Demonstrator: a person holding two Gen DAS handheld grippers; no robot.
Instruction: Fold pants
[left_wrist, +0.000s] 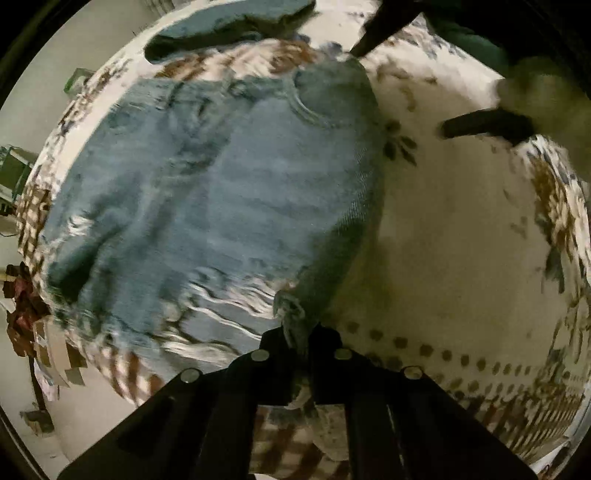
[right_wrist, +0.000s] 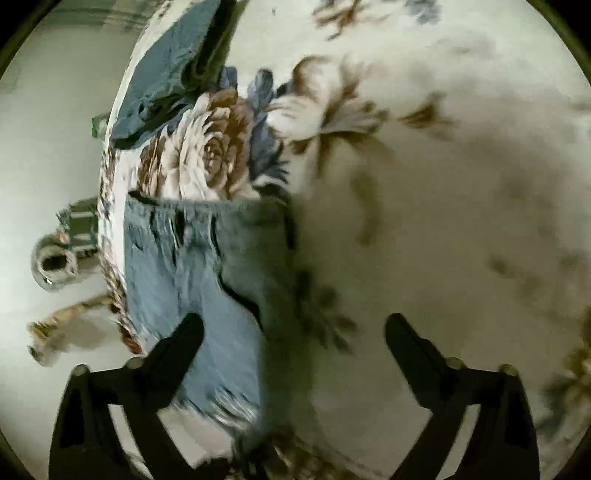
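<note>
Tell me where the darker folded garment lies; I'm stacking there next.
The darker folded garment lies at the bedspread's far edge, beyond the jeans, top-left in both views.

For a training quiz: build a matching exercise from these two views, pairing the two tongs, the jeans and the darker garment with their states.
Things:
1. left tongs
2. right tongs
3. light blue jeans
4. dark blue garment

States:
A. open, holding nothing
B. lying at the far edge of the floral sheet
C. shut on denim
D. spread flat, frayed rips showing

Pairs: 1-C, 2-A, 3-D, 4-B
</note>
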